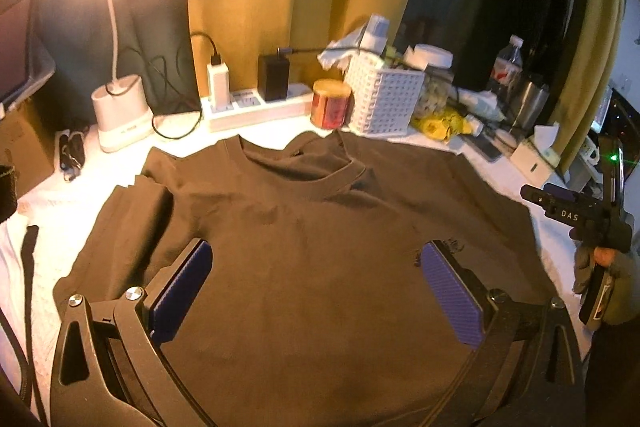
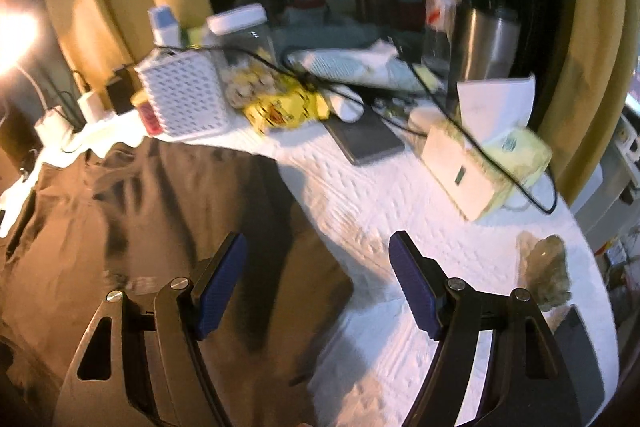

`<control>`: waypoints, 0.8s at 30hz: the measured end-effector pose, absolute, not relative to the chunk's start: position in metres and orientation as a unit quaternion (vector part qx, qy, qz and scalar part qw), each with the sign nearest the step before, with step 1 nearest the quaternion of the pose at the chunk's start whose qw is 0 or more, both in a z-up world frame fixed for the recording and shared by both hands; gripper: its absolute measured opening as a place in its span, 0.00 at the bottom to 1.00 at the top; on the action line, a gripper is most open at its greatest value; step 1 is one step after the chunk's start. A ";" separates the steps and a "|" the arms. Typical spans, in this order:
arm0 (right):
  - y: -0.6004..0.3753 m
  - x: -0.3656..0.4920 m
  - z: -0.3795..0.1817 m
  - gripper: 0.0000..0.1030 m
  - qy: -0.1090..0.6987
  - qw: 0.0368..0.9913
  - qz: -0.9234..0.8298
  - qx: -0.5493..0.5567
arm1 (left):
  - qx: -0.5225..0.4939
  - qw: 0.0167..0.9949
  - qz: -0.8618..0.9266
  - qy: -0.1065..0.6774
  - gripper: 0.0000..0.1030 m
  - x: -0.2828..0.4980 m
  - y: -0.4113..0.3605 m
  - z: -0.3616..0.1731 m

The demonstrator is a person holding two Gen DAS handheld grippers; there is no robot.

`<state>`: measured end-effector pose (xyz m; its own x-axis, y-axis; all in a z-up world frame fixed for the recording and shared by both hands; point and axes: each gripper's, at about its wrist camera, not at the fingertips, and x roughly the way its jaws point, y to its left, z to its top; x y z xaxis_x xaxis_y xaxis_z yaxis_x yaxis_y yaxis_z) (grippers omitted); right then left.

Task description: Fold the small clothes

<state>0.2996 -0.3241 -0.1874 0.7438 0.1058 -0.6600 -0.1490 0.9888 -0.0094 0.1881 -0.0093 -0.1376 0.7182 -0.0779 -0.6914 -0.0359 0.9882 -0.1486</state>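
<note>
Left wrist view, item 1: left gripper (image 1: 316,291) with jaws spread wide and nothing between them, poised above the brown T-shirt (image 1: 304,227).

Right gripper (image 2: 318,283), likewise parted and empty, hangs over the shirt's right edge where cloth meets the white quilted cover (image 2: 400,187). Shirt lies face up and mostly flat, collar (image 1: 304,163) toward the clutter at the back; its left sleeve (image 1: 136,203) looks already turned in. Judged step: taking hold for a side fold. Best done by pinching both layers at hem and shoulder of 1 side, lifting evenly, and keeping clear of the white basket (image 1: 380,99) and red can (image 1: 331,103) just beyond the collar.
</note>
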 end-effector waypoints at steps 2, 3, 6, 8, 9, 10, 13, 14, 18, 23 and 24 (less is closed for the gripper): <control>-0.328 0.308 -0.196 0.74 0.361 0.930 0.069 -0.028 | -0.076 0.920 -0.010 0.384 0.99 0.195 -0.008 -0.143; -0.328 0.313 -0.201 0.74 0.369 0.926 0.070 -0.028 | -0.077 0.919 -0.009 0.387 0.99 0.198 -0.007 -0.145; -0.327 0.319 -0.210 0.74 0.384 0.920 0.069 -0.032 | -0.077 0.916 -0.004 0.393 0.99 0.207 -0.004 -0.152; -0.325 0.321 -0.216 0.73 0.392 0.917 0.073 -0.035 | -0.080 0.914 -0.003 0.397 0.99 0.211 -0.002 -0.154; -0.324 0.322 -0.218 0.72 0.396 0.914 0.075 -0.036 | -0.081 0.913 -0.002 0.399 0.99 0.213 -0.002 -0.156; -0.323 0.323 -0.221 0.70 0.398 0.913 0.075 -0.039 | -0.081 0.912 -0.002 0.402 0.99 0.215 -0.001 -0.157; -0.320 0.319 -0.223 0.68 0.387 0.918 0.071 -0.048 | -0.075 0.911 -0.001 0.406 0.99 0.217 -0.002 -0.160; -0.321 0.319 -0.223 0.60 0.384 0.919 0.071 -0.049 | -0.074 0.910 -0.001 0.407 0.99 0.218 -0.002 -0.161; -0.324 0.318 -0.222 0.12 0.382 0.919 0.089 -0.034 | -0.074 0.911 0.001 0.406 0.99 0.216 0.000 -0.159; -0.319 0.309 -0.212 0.06 0.370 0.922 0.104 -0.037 | -0.077 0.914 0.003 0.399 0.99 0.208 0.005 -0.154; -0.318 0.306 -0.205 0.06 0.360 0.926 0.104 -0.037 | -0.078 0.914 0.003 0.398 0.99 0.207 0.006 -0.153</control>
